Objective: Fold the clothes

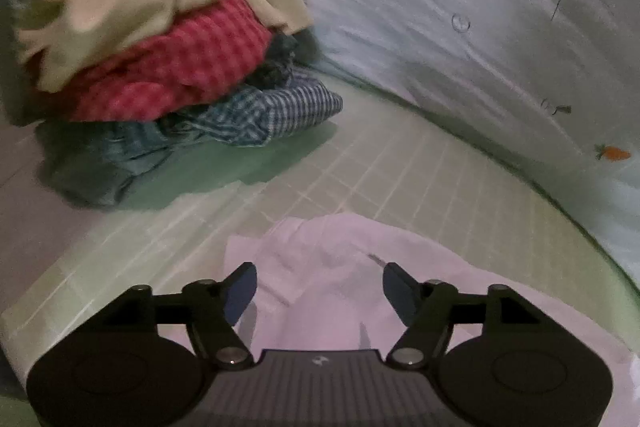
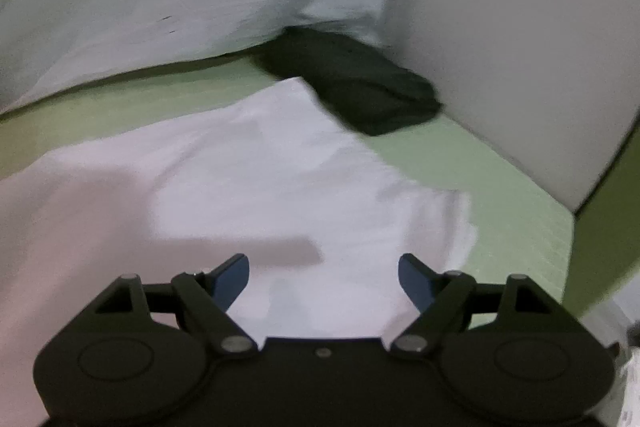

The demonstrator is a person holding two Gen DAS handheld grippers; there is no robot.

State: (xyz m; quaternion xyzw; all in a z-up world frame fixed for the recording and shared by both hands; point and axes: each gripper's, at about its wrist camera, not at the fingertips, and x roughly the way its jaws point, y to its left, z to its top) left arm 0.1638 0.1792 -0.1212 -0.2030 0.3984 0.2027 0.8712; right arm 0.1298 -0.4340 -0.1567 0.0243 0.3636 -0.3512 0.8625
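Note:
A white garment lies on the green checked sheet, spread flat in the right wrist view. My left gripper hovers over its rumpled edge with the jaws wide apart and nothing pinched between them. My right gripper stands open above the flat white cloth, its blue pads clear of the fabric. A pile of unfolded clothes sits at the far left: a beige piece on top, a red checked one under it, blue checked ones at the bottom.
A pale blue quilt with small carrot prints runs along the back of the bed. A folded dark garment lies by the quilt beyond the white cloth's far corner. A grey wall bounds the bed on the right.

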